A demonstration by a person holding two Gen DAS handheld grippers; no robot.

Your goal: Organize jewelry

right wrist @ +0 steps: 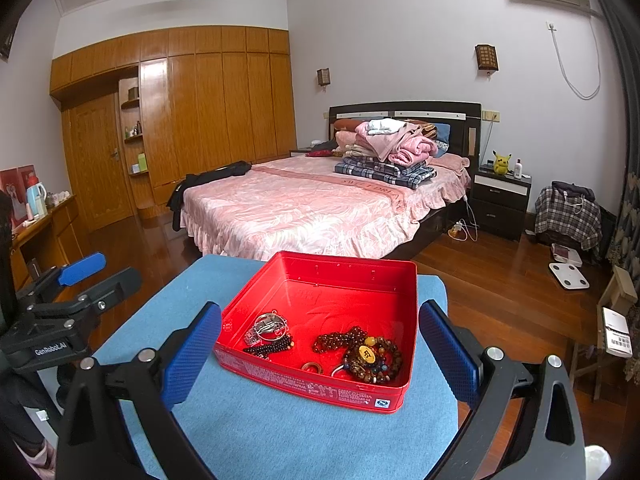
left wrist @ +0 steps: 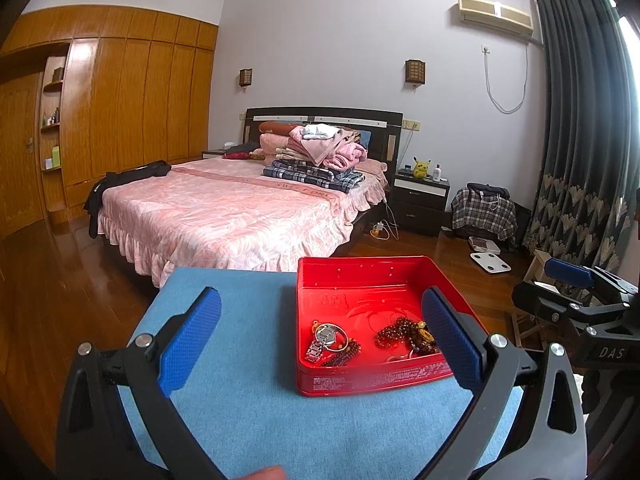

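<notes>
A red tin box (left wrist: 360, 276) (right wrist: 348, 268) sits open on a blue cloth-covered table (left wrist: 248, 408) (right wrist: 280, 432). In it lie a silver watch (left wrist: 325, 340) (right wrist: 267, 328), dark bead bracelets (left wrist: 394, 332) (right wrist: 340, 340), a string of mixed beads with a yellow pendant (right wrist: 370, 358) and a small ring (right wrist: 311, 367). My left gripper (left wrist: 320, 340) is open and empty, above the table just left of the box's front. My right gripper (right wrist: 320, 354) is open and empty, with its fingers spread either side of the box's front edge.
A bed (left wrist: 240, 208) with a pink cover stands beyond the table. A wooden wardrobe (right wrist: 208, 120) lines the left wall. A nightstand (right wrist: 500, 200) and a white scale (right wrist: 568, 276) are at the right. A wooden stool (right wrist: 616, 320) stands near the table's right side.
</notes>
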